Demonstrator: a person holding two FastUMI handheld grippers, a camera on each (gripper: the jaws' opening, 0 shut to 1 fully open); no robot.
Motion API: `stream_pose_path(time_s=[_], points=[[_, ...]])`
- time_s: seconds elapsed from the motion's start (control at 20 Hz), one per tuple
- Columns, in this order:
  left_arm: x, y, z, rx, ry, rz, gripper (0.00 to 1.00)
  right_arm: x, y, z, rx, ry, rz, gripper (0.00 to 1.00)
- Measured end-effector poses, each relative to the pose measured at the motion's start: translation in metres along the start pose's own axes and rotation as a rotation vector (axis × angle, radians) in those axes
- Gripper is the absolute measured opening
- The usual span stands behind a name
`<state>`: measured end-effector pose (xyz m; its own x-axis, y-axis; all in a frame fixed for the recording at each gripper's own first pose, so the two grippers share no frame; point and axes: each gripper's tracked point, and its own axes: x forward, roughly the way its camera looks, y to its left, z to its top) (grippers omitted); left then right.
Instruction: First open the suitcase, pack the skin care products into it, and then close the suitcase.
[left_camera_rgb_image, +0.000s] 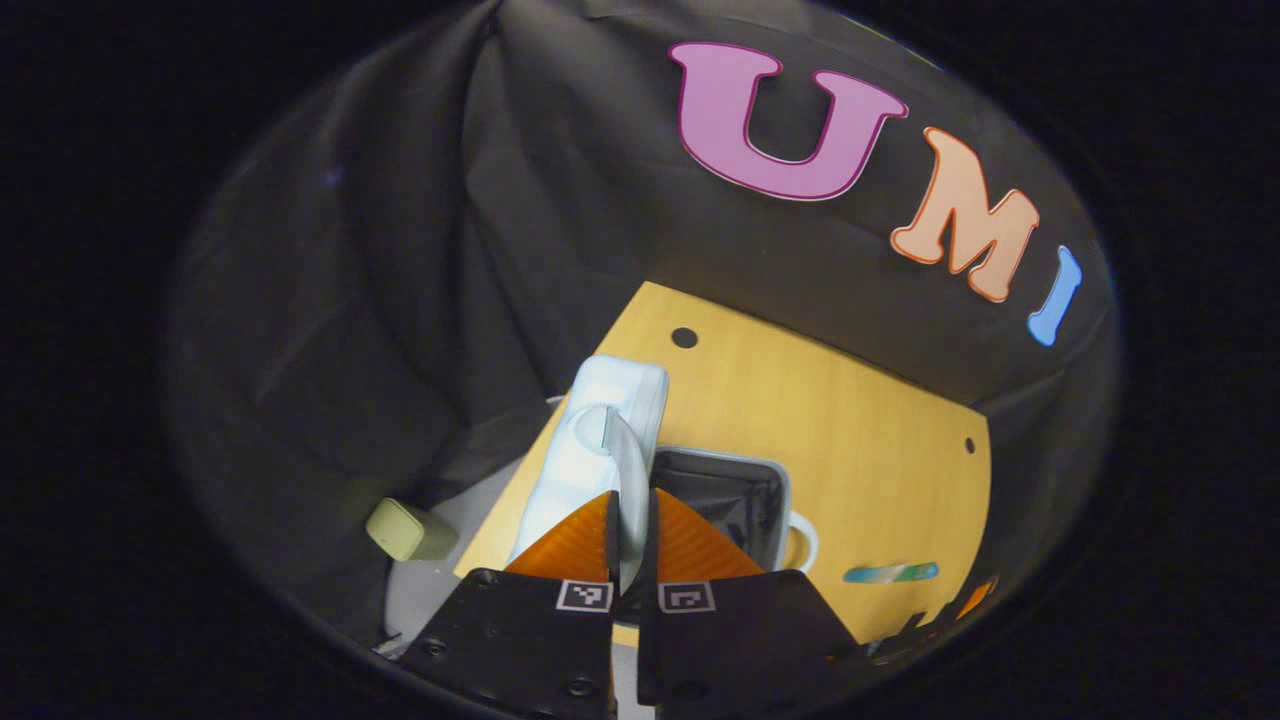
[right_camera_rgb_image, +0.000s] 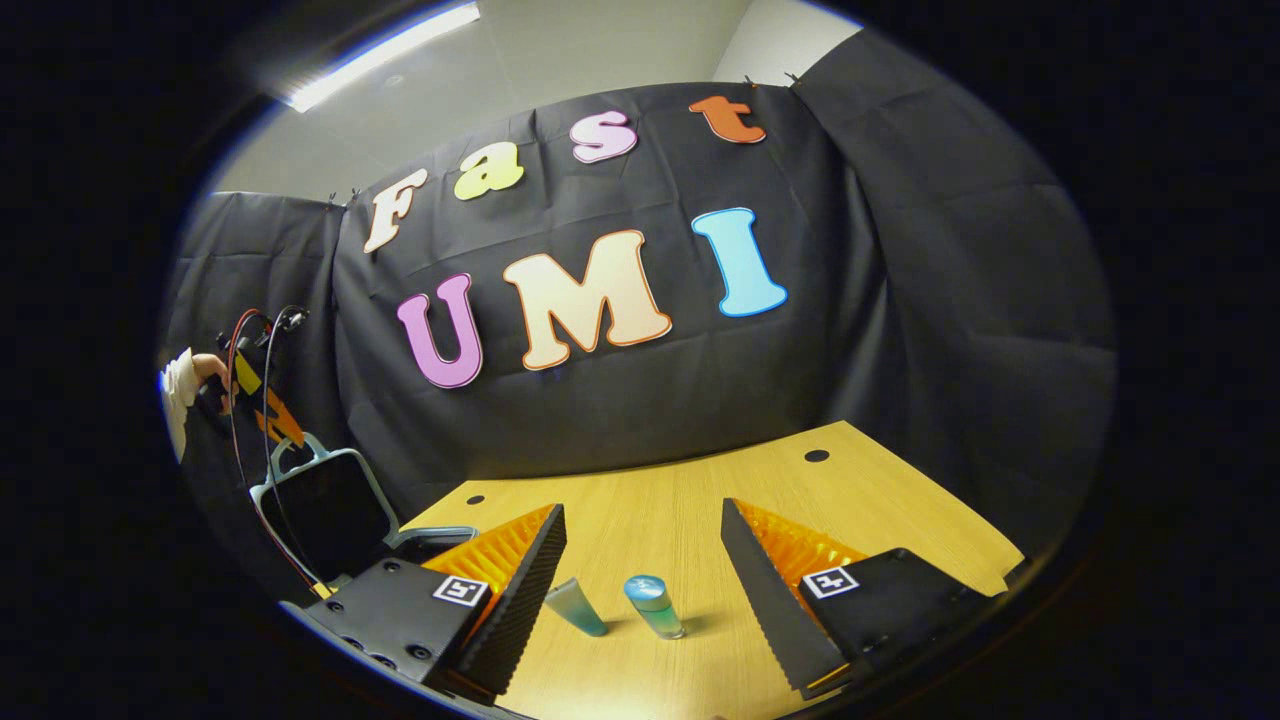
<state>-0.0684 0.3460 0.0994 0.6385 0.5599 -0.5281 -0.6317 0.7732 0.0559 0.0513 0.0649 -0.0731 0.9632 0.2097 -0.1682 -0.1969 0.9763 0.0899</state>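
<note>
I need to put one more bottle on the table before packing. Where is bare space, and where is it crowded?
The wooden table is bare on its far side, between the dark hole and the booth wall. Bare wood also lies beyond the open suitcase. It is crowded near the right gripper, where two skin care tubes lie.

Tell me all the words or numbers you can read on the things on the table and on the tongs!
There are none that can be read.
Lying tube: any print is too small and blurred.
Standing tube: the same, too blurred.
Suitcase: no writing to be seen.
Left tongs and right tongs: square markers with black-and-white patterns, not words.
</note>
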Motion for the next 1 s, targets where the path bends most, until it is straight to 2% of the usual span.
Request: stream_pose_path(time_s=[0.25, 0.65, 0.8, 1.0], points=[[0.006, 0.065, -0.011, 0.041, -0.002, 0.080, 0.02, 0.002, 0.022, -0.009, -0.011, 0.011, -0.003, 0.98], [0.038, 0.135, -0.040, 0.103, 0.004, 0.165, 0.02, -0.005, 0.046, -0.008, -0.042, -0.013, -0.034, 0.98], [0.060, 0.150, -0.059, 0.076, 0.015, 0.158, 0.02, -0.008, 0.050, -0.011, -0.043, -0.008, -0.048, 0.98], [0.087, 0.167, -0.093, -0.018, 0.039, 0.099, 0.02, -0.008, 0.059, -0.012, -0.063, -0.008, -0.051, 0.98]])
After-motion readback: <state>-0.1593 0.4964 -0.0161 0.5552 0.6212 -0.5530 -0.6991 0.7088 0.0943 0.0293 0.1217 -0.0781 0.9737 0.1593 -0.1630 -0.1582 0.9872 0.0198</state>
